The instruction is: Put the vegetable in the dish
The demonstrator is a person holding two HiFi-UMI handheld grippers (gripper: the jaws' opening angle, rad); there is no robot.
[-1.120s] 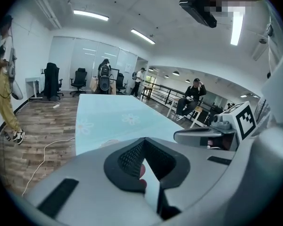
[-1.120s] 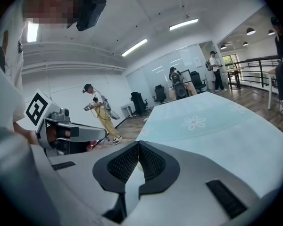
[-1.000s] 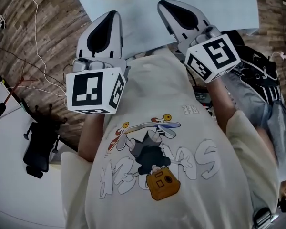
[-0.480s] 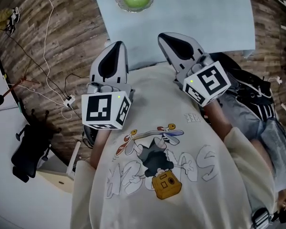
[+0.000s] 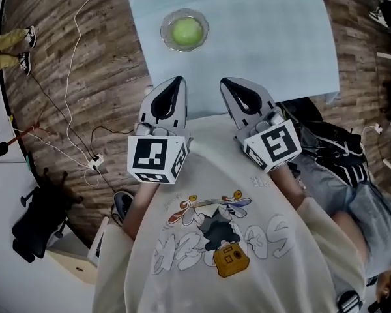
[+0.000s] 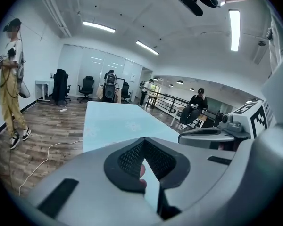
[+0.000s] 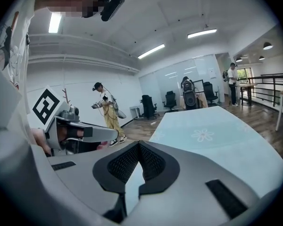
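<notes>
Left hand-held gripper [image 5: 176, 82]: jaws shut, nothing between them. Right hand-held gripper [image 5: 225, 82]: jaws meet at the tips, also empty. The two are side by side at the near edge of the worktop [image 5: 274, 44]. The green vegetable [image 5: 186, 31] lies in the dish [image 5: 164, 30], straight ahead of the left hand-held gripper and well apart, ahead-left of the right one.

Versus a second ago: the dish was cut off by the top edge and is now wholly in view. Both hand-held grippers sit farther back from it.
</notes>
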